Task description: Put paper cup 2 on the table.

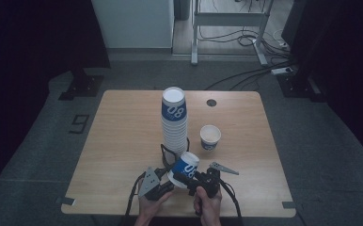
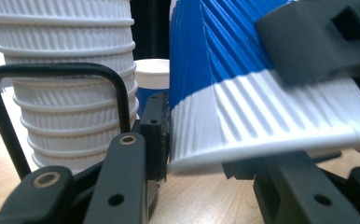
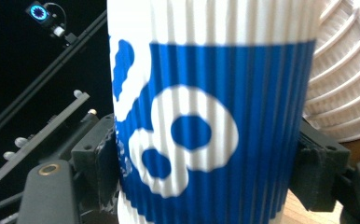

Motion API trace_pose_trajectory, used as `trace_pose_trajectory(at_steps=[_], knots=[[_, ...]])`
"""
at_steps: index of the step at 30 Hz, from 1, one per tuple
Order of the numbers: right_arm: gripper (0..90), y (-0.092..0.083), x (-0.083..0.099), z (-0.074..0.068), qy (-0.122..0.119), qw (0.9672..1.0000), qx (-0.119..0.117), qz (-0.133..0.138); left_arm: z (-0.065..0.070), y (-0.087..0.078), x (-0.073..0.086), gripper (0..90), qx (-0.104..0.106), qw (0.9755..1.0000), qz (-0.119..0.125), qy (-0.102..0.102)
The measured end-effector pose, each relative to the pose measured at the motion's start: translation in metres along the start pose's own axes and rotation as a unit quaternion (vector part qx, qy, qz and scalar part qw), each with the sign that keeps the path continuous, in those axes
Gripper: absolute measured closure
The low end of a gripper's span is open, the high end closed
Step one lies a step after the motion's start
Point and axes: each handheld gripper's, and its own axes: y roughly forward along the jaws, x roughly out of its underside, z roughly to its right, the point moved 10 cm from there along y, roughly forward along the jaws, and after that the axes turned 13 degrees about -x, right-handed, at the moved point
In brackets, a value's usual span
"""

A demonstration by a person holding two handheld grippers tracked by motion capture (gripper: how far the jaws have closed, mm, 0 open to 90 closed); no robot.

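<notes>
Just in front of the cup stack [image 1: 174, 123], right gripper [image 1: 192, 180] clamping the tilted blue-and-white cup [image 1: 183, 169]; left gripper [image 1: 163, 184] touching its rim, grip uncertain. Keeping squeeze gentle, separating slowly.

Pretty dim room overall, with dark curtains or panels [image 1: 34, 37] closing in on the left and more darkness off to the right [image 1: 349, 47]. The wooden table [image 1: 123, 141] has rounded corners and a small round cable hole [image 1: 211, 102] near the far edge. It sits on grey carpet [image 1: 38, 150] with a dark "9" mark [image 1: 79, 124] on it just left of the table. At the back there's a white cabinet or panel [image 1: 132, 21], a grey metal desk frame [image 1: 229, 23], and a mess of black cables [image 1: 245, 75] running to a power strip [image 1: 283, 70]. Black stand bases [image 1: 81, 87] sit at both far sides.
</notes>
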Motion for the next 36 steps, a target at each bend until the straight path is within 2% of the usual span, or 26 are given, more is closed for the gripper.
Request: trace_pose_trajectory(at_steps=[4, 6, 10, 15, 21, 22, 23, 25, 27, 30, 32, 34, 36], knots=[[22.1, 0.001, 0.002, -0.002, 0.003, 1.0, -0.005, -0.007, -0.001, 0.002, -0.001, 72.2, -0.005, 1.0, 0.006, -0.003], [21.2, 0.002, 0.002, 0.0, 0.0, 0.9999, 0.001, -0.011, -0.001, 0.003, 0.001, 73.3, -0.004, 1.0, 0.001, -0.001], [18.9, 0.002, 0.001, 0.001, 0.001, 1.0, -0.003, -0.008, -0.002, 0.003, 0.0, 76.8, -0.001, 1.0, 0.003, -0.007], [12.7, 0.004, -0.001, 0.0, -0.037, 0.9992, 0.008, -0.014, -0.003, 0.001, 0.0, 81.4, 0.008, 0.9999, -0.008, -0.009], [12.5, 0.004, -0.007, 0.003, -0.061, 0.9978, 0.021, -0.015, -0.004, -0.002, 0.003, 82.4, 0.017, 0.9996, -0.023, -0.007], [12.4, 0.002, -0.01, 0.004, -0.071, 0.9971, 0.026, -0.015, -0.004, -0.003, 0.005, 82.4, 0.015, 0.9994, -0.031, 0.0], [12.4, 0.002, -0.01, 0.004, -0.071, 0.9971, 0.026, -0.015, -0.004, -0.003, 0.005, 82.5, 0.015, 0.9994, -0.031, 0.0], [11.3, 0.001, -0.012, 0.006, -0.08, 0.9962, 0.03, -0.02, -0.003, -0.004, 0.007, 82.6, 0.021, 0.999, -0.04, 0.007], [11.8, -0.001, -0.015, 0.007, -0.083, 0.9957, 0.037, -0.016, 0.0, -0.005, 0.009, 82.7, 0.031, 0.9983, -0.044, 0.022], [12.7, -0.006, -0.023, 0.01, -0.09, 0.9951, 0.043, -0.004, 0.001, -0.005, 0.012, 82.8, 0.039, 0.9973, -0.055, 0.029], [12.7, -0.009, -0.027, 0.011, -0.092, 0.9947, 0.046, -0.001, 0.0, -0.005, 0.013, 82.9, 0.043, 0.9968, -0.061, 0.028], [12.8, -0.012, -0.03, 0.011, -0.096, 0.9942, 0.049, 0.004, 0.0, -0.007, 0.012, 83.0, 0.056, 0.9964, -0.061, 0.018], [12.9, -0.014, -0.032, 0.011, -0.103, 0.9933, 0.052, 0.009, 0.001, -0.009, 0.012, 83.1, 0.067, 0.9956, -0.064, 0.018]])
